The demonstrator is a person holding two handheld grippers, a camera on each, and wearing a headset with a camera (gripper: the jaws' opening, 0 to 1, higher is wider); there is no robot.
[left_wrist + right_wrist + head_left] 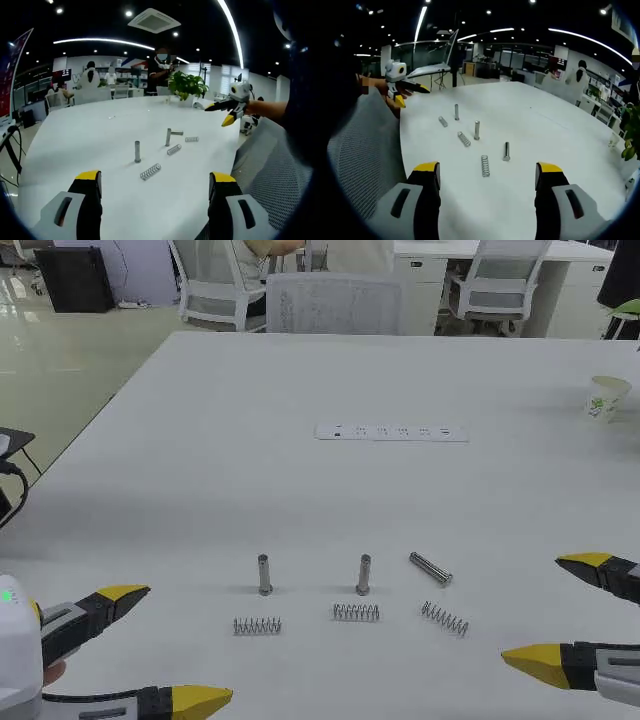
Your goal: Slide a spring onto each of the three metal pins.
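Note:
Three metal pins are on the white table (300, 490). The left pin (264, 575) and the middle pin (363, 575) stand upright, while the right pin (430, 568) lies on its side. In front of each pin lies a spring: left (257, 625), middle (356, 612), right (444, 618). My left gripper (170, 645) is open at the near left, a short way from the left spring (150, 171). My right gripper (555, 607) is open at the near right, beside the right spring (485, 165). Neither holds anything.
A white power strip (392, 432) lies mid-table behind the pins. A paper cup (607, 398) stands at the far right edge. Office chairs (333, 302) stand behind the table. A potted plant (187, 85) and people are in the background.

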